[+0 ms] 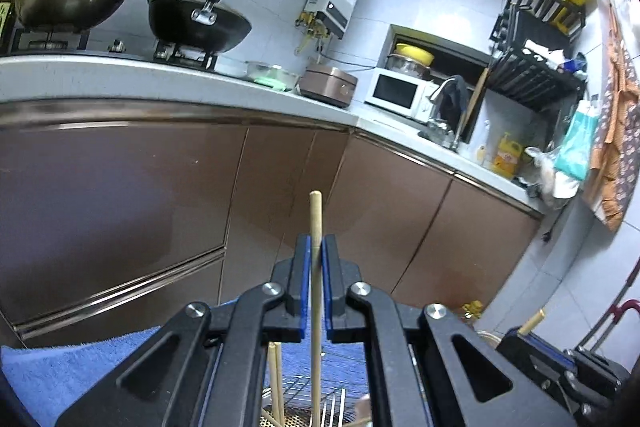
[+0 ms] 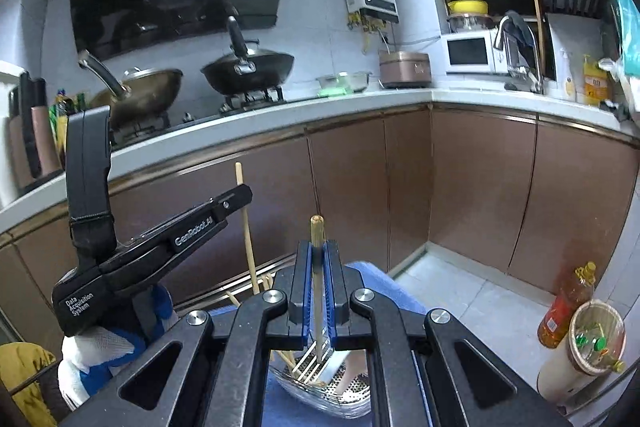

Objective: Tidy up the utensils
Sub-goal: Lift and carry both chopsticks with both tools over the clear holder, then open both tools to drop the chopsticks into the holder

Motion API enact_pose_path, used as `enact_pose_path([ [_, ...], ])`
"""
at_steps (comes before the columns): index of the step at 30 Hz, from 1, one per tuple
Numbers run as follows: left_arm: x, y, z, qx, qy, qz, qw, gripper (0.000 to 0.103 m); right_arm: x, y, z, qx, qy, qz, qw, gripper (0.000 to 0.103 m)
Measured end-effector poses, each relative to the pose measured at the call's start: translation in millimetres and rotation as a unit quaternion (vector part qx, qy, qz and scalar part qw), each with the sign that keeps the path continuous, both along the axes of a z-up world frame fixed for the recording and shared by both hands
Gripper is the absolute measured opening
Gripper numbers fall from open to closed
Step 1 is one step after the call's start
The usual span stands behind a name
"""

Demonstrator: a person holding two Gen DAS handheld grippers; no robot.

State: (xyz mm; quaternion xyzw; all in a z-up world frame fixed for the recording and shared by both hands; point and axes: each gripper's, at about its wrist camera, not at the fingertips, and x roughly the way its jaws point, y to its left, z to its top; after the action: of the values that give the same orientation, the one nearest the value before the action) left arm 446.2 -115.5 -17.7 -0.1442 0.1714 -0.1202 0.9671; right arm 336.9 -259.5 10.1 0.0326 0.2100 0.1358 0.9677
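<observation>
Both grippers, L [image 1: 316, 247] & R [image 2: 318, 251], jaws each clamp 1 chopstick [image 1: 315, 219], 2 total.

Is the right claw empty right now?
No, the right claw is shut on a wooden chopstick that sticks up between its blue pads.

Blue towel [image 2: 384, 281], glass dish [image 2: 344, 401] resting on it
</observation>
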Motion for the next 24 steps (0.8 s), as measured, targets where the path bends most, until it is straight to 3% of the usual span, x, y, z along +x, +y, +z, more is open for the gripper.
enact_pose_path([
  [6,5,-5,-33,0.004,0.013,0.005,0.9999,0.008,2,-1,-27,-0.001,0.022,0.003,1.000,0.007],
  [8,1,-3,-34,0.009,0.009,0.005,0.9999,0.020,-4,-6,-26,0.005,0.020,0.004,1.000,0.013],
  [9,-4,-1,-32,0.009,0.007,0.004,0.9999,0.032,-6,-8,-25,0.006,0.018,0.002,1.000,0.019],
  [10,-8,1,-30,0.008,0.006,0.002,0.9999,0.036,-11,-10,-21,0.007,0.013,-0.001,1.000,0.020],
  [24,-117,48,22,0.044,0.006,-0.041,0.9982,0.041,-102,-25,20,0.008,-0.019,-0.013,1.000,0.026],
])
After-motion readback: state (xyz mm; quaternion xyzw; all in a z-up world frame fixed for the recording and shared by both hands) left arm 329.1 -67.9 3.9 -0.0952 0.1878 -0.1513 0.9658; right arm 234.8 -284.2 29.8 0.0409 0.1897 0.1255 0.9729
